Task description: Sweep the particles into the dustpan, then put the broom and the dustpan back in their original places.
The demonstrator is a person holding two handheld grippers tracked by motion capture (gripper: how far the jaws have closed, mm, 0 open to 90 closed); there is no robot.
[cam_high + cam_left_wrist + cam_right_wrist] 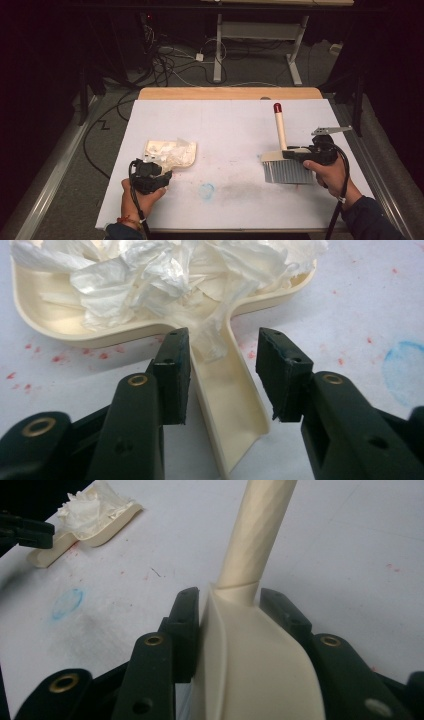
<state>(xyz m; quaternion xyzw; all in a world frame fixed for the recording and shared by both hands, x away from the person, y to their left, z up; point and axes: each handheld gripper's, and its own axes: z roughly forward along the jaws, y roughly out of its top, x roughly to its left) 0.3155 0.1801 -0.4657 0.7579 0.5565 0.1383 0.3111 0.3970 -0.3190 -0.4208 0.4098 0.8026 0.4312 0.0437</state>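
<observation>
Crumpled white paper [150,275] is heaped in the cream dustpan [45,320], which lies flat on the white counter [235,125] at the person's left, so the sweeping-up looks essentially done; what seems left is to let go of both tools, or to carry the pan off and empty it. In the left gripper view the left gripper [222,372] straddles the dustpan's handle [230,410] with its fingers [172,375] spread: one pad sits right against the handle's edge, the other stands clear of it, so nothing is pinched. The right gripper [227,615] has its fingers either side of the hand brush [287,165] where head meets handle; the left pad looks to be touching, the right shows a thin gap, and I cannot tell whether it truly grips. The brush lies at the person's right, bristles toward them, red-tipped handle pointing away. Faint red specks and a blue smudge [206,189] mark the counter. The pan's far rim is cut off in the left gripper view, and whether any scrap lies under the bristles is hidden.
</observation>
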